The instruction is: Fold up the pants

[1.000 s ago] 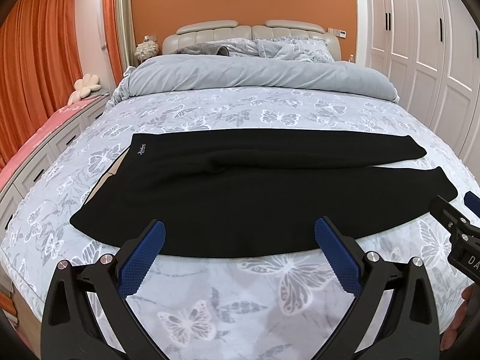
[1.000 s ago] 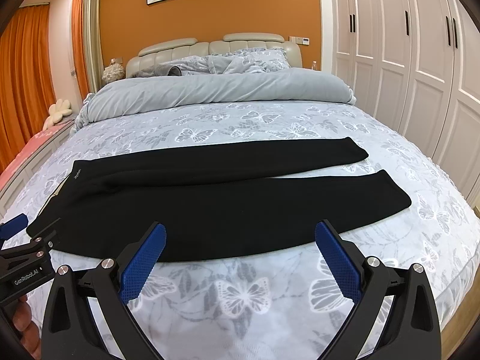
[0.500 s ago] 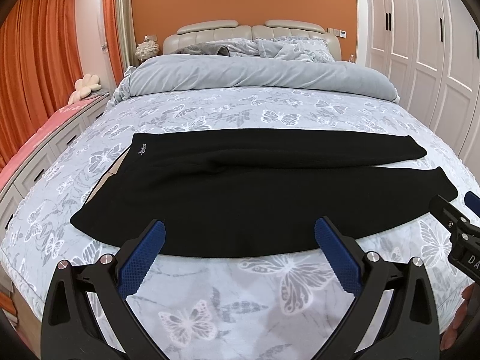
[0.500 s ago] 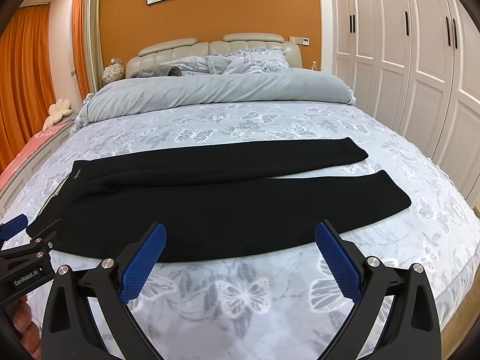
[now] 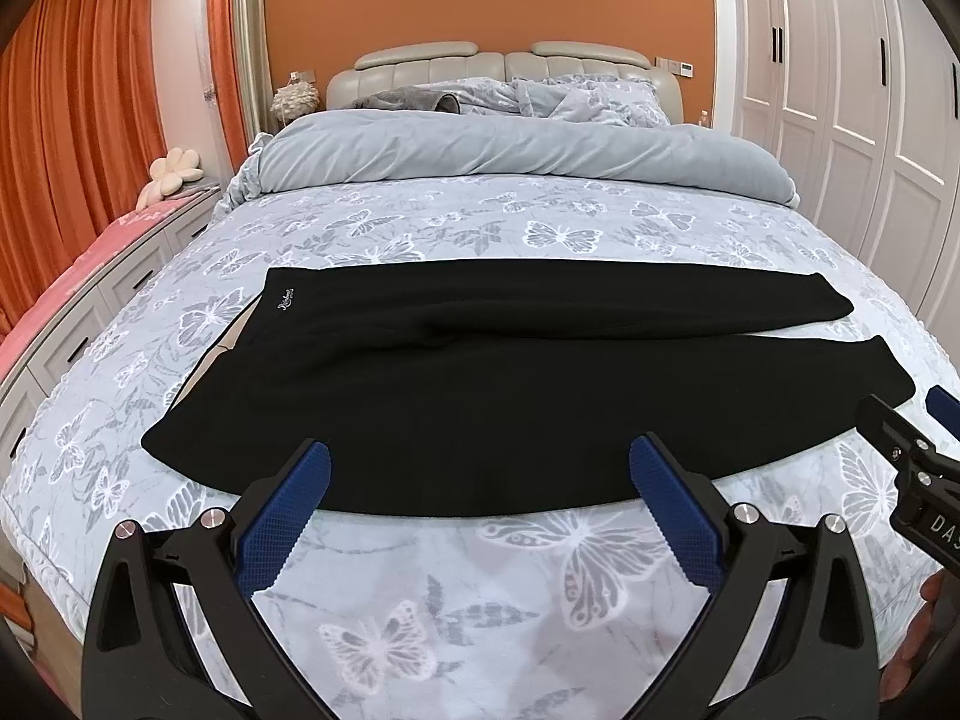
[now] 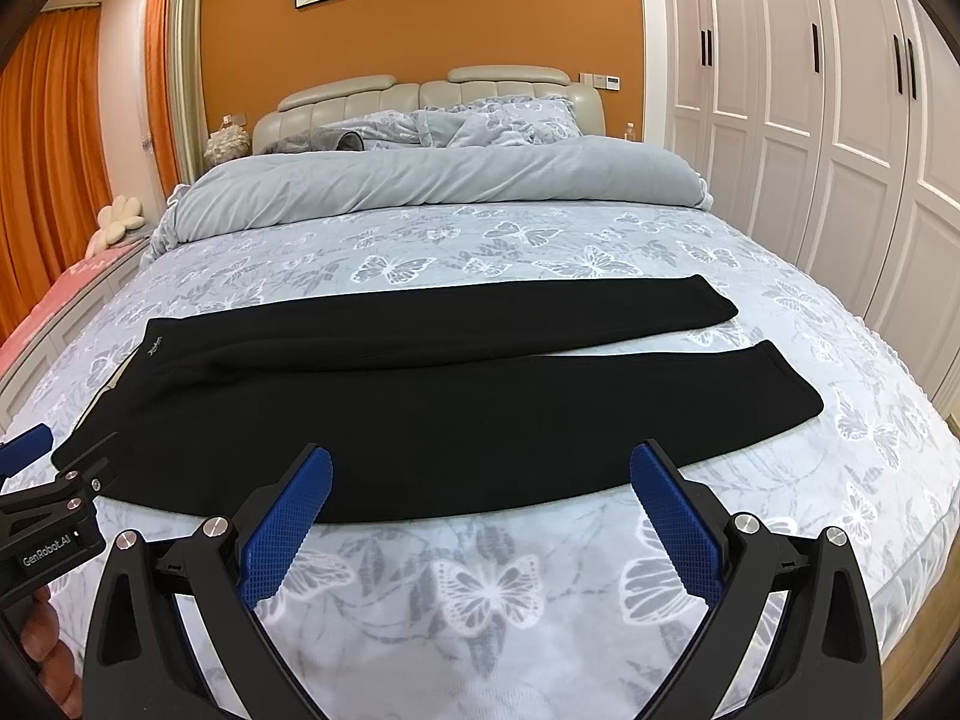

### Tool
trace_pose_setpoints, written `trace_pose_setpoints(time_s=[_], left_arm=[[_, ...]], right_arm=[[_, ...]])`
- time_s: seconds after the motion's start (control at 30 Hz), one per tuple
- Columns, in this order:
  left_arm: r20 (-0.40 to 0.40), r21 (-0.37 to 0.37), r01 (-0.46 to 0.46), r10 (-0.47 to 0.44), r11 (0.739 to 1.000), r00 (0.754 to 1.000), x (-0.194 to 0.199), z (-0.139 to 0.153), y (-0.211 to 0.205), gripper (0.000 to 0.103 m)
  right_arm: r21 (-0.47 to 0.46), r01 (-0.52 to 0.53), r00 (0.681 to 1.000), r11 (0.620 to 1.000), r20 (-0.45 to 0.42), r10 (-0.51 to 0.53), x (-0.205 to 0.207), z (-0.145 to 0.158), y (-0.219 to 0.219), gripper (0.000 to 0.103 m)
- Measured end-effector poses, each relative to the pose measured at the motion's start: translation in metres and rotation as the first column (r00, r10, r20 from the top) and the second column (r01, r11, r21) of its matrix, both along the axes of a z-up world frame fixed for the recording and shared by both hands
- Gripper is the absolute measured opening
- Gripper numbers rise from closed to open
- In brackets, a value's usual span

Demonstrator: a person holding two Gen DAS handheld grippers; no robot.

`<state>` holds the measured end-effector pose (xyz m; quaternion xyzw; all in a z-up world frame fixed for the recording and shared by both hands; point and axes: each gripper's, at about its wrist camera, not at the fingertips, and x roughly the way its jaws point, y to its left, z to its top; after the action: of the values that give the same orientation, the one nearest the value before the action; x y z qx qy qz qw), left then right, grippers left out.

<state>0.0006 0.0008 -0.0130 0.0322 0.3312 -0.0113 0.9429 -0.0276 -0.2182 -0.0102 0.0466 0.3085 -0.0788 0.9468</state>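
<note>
A pair of black pants [image 5: 510,384] [image 6: 384,402] is spread flat across the lower part of the bed [image 5: 540,240] [image 6: 540,252], lying crosswise with the waistband at the left and the two legs running to the right. The legs are laid nearly side by side, the far one slightly overlapped by the near one toward the waist, and a narrow wedge of bedspread is seen between their cuffs. A small white logo [image 5: 286,300] [image 6: 154,349] is printed near the far corner of the waistband.

The left tongs [image 5: 480,468] are held just above the near edge of the pants, spread wide, with nothing between the blue pads [image 5: 282,525]. The right tongs [image 6: 480,471] are likewise held wide apart and empty, poised over the near hem of the fabric; their blue pads [image 6: 681,531] are seen against the butterfly print. In the left view the right tongs [image 5: 912,450] appear at the right edge, beside the near cuff; in the right view the left tongs [image 6: 54,480] appear at the left edge, near the waistband corner.

Beyond the pants, a grey duvet [image 5: 516,150] [image 6: 432,186] is rolled back toward the pillows [image 5: 564,99] and a padded headboard [image 6: 420,90]. An orange wall, orange curtains [image 5: 72,120] and white wardrobe doors [image 6: 810,108] are seen around the bed
</note>
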Motion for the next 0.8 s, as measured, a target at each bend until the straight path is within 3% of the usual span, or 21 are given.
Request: trace_pose_setpoints(time_s=[0.8], left_arm=[[0.001, 0.0, 0.0, 0.0, 1.0, 1.0, 0.0001, 0.0006, 0.0006, 0.098]], right_arm=[[0.0, -0.001, 1.0, 1.0, -0.001, 0.001, 0.0015, -0.0009, 0.0004, 0.098]])
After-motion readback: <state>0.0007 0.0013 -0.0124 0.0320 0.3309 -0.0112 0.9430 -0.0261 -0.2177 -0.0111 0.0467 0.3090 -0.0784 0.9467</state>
